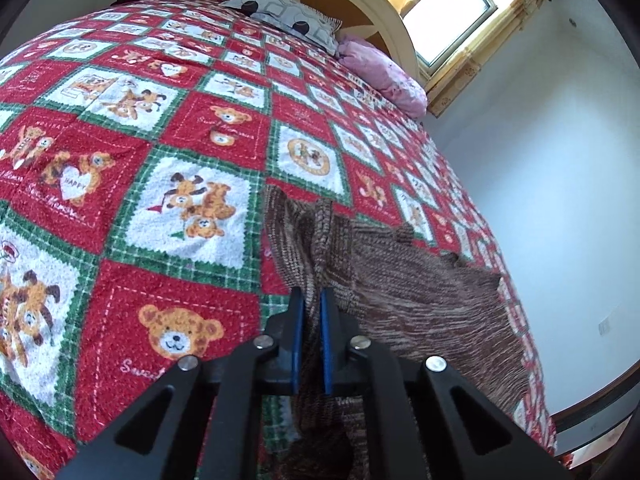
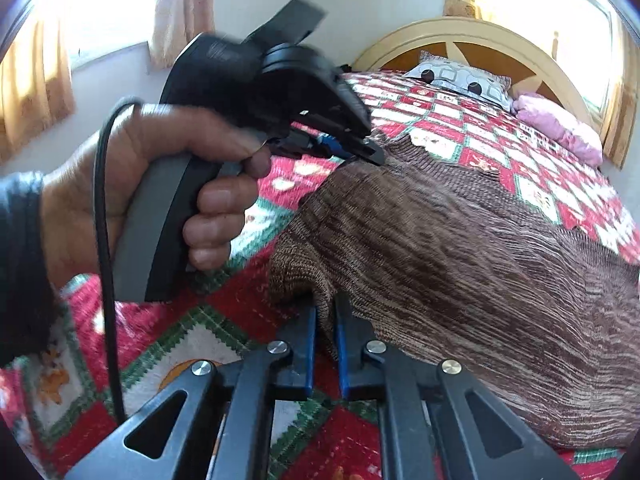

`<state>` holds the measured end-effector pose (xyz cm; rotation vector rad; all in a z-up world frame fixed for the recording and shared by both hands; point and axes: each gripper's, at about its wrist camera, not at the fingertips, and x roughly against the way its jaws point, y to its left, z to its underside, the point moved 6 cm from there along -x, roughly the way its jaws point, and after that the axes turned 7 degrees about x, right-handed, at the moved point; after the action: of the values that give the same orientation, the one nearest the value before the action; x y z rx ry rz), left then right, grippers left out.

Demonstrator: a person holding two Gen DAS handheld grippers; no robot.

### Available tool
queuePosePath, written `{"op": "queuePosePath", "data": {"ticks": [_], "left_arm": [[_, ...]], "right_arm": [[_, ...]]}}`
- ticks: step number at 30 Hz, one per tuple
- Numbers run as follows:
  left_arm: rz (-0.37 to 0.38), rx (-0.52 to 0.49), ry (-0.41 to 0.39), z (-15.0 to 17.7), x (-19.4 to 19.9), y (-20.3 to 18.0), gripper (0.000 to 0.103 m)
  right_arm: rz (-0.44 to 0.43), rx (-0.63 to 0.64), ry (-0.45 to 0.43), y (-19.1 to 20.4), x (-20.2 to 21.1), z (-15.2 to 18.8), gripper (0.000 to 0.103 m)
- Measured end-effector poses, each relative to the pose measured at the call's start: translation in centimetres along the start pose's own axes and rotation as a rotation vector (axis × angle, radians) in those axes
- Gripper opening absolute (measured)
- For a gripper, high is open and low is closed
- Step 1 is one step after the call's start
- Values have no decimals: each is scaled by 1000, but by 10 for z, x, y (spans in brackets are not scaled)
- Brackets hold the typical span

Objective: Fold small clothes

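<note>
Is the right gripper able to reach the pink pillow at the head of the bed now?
Probably not. The right gripper is shut on the brown knit garment near the foot, and the pink pillow lies far across the quilt.

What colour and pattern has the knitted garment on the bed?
The knitted garment is brown with fine lighter streaks, a mottled ribbed knit. The right wrist view shows it best.

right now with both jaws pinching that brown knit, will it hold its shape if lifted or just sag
The brown knit will probably sag: it already drapes in soft folds between the two pinch points. Likely light, since thin bunched edges carry it. Its ribbed weave should grip rather than slip on the bedspread.
</note>
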<state>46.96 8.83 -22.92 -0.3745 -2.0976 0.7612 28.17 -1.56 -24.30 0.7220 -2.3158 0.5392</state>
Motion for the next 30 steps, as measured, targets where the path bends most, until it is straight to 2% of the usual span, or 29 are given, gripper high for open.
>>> {"op": "queuePosePath", "data": {"ticks": [9, 18, 25, 30], "left_arm": [[115, 24, -58, -15, 13, -42, 7], [162, -20, -76, -17, 8, -107, 7], [199, -79, -48, -9, -13, -167, 7], [205, -129, -9, 6, -40, -206, 7]], "right_arm": [[11, -59, -131, -39, 56, -14, 8], [33, -145, -198, -83, 98, -2, 8], [60, -214, -241, -125, 137, 15, 8], [86, -285, -254, -159, 154, 40, 7]]}}
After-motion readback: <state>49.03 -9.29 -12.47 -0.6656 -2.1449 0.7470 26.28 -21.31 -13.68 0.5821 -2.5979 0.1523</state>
